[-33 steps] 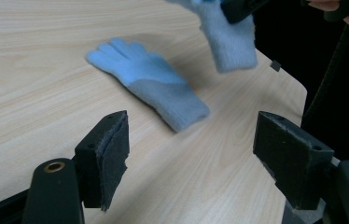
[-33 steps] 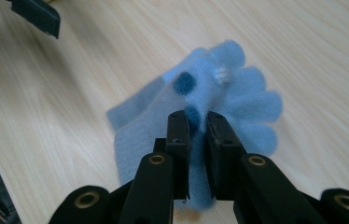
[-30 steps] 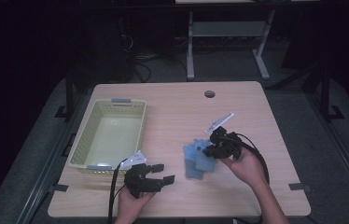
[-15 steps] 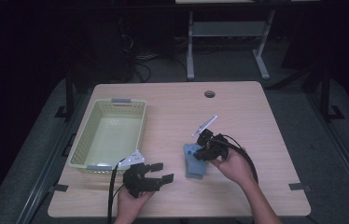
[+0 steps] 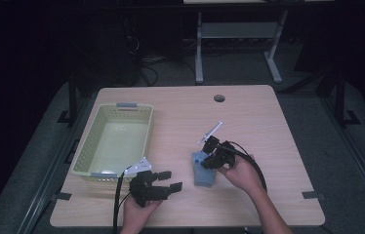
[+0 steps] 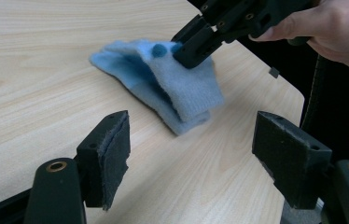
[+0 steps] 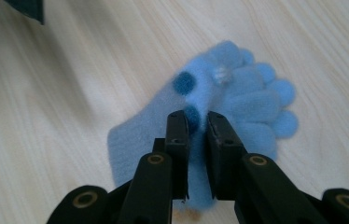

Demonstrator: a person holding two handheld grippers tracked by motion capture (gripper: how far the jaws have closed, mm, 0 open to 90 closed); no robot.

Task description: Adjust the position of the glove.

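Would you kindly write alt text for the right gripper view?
The right gripper pinches a fold of a light blue glove lying on a pale wooden table, its jaws nearly closed. The glove has dark blue dots, and its fingers point away from the camera.

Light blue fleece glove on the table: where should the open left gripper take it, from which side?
Probably the flat cuff end of the light blue fleece glove, approached low from the near table edge. The left gripper already faces that end with jaws wide apart, while the right gripper pinches a raised fold mid-glove.
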